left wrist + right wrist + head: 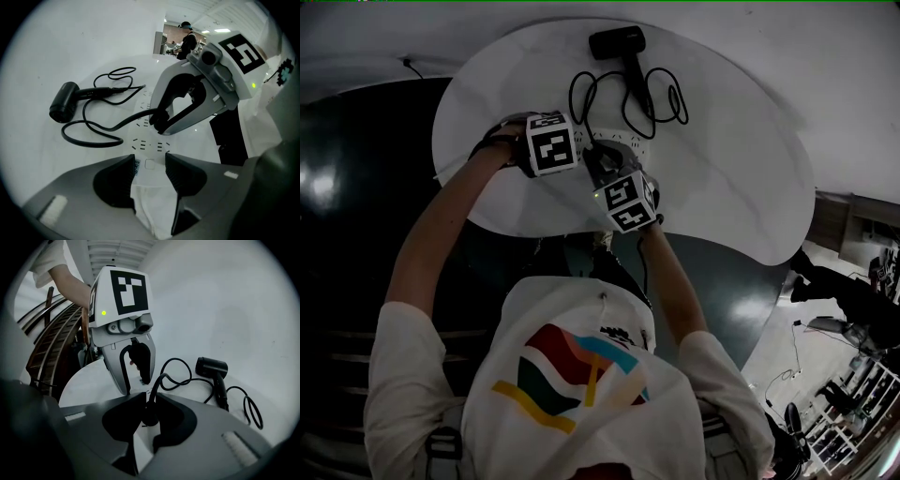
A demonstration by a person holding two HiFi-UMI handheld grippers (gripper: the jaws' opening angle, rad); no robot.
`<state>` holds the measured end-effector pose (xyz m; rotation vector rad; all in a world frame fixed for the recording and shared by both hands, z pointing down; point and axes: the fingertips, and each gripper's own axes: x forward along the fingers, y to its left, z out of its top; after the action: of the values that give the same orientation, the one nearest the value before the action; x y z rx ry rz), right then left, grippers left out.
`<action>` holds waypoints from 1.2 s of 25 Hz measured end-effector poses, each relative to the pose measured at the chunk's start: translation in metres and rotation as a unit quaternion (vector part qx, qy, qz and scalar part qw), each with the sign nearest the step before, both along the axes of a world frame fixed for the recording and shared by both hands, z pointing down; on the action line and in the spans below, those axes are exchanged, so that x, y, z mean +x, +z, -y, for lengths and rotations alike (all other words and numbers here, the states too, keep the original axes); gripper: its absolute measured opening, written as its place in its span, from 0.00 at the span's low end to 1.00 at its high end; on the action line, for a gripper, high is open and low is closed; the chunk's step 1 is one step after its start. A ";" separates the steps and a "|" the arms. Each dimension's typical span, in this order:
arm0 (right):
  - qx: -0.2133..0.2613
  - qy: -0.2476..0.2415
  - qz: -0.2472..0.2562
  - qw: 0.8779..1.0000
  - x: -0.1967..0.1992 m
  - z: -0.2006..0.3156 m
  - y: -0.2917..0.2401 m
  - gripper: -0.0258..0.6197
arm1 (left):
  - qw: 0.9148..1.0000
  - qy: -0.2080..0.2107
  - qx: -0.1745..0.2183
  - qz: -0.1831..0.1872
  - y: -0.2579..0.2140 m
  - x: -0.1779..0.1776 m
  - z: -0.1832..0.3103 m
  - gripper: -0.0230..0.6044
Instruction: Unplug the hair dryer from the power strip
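Remaining undone: the pull itself. Both grasps look set, yet the plug point(149, 416) appears seated in its socket, so the task is judged about midway.
- Left gripper point(150, 165): points steeply down. Its jaws stand wide, clamped on the near end of the white power strip point(149, 143), which rests on the round white table point(722, 187).
- Power strip: lies flat and runs away from the left gripper, with empty sockets showing beyond its jaws.
- Plug: black, upright in the strip, directly between the jaws of the right gripper point(150, 399).
- Right gripper: slanted down, jaws narrow and closed on the plug's sides.
- Cord point(161, 380): rises out of the plug and loops across the table toward the right.
- Hair dryer point(212, 367): black, lying on its side, well apart from both grippers and touched by neither.

Left to do: draw the plug clear with the strip held down.
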<state>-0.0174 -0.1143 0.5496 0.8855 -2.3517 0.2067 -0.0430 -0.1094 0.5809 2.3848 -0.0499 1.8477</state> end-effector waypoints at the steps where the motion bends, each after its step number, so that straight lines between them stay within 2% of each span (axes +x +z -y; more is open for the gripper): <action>1: 0.004 0.000 0.002 1.000 0.000 0.000 -0.001 0.16 | 1.000 0.001 0.000 0.001 0.000 0.000 0.000 0.36; 5: 0.007 0.009 0.012 1.000 0.001 0.002 -0.003 0.15 | 1.000 0.008 0.001 0.016 0.000 0.001 0.000 0.36; 11: -0.019 0.021 0.022 0.999 0.001 0.004 -0.006 0.14 | 0.999 0.017 -0.007 0.027 0.001 0.002 0.000 0.36; 15: -0.033 0.028 0.034 0.999 0.002 0.003 -0.007 0.14 | 0.998 0.029 -0.011 0.053 0.003 0.003 -0.001 0.36; 25: -0.084 0.061 0.078 0.992 0.008 0.003 -0.009 0.14 | 0.999 0.028 -0.008 0.040 0.000 0.005 -0.003 0.36; 27: -0.087 0.073 0.113 0.987 0.009 0.007 -0.018 0.14 | 0.999 0.027 -0.010 0.039 0.000 0.006 -0.003 0.36; 28: -0.075 0.090 0.163 0.980 0.012 0.016 -0.039 0.14 | 0.999 0.030 -0.009 0.041 0.000 0.006 -0.003 0.36; 29: -0.048 0.109 0.217 0.969 0.017 0.032 -0.071 0.14 | 0.998 0.034 -0.006 0.044 0.001 0.006 -0.002 0.36; 30: -0.003 0.121 0.242 0.963 0.023 0.053 -0.106 0.14 | 0.998 0.035 -0.003 0.047 0.001 0.005 0.000 0.36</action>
<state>0.0053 -0.1675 0.4432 1.2309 -2.6714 0.5884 -0.0376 -0.1098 0.5821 2.3238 0.0312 1.9877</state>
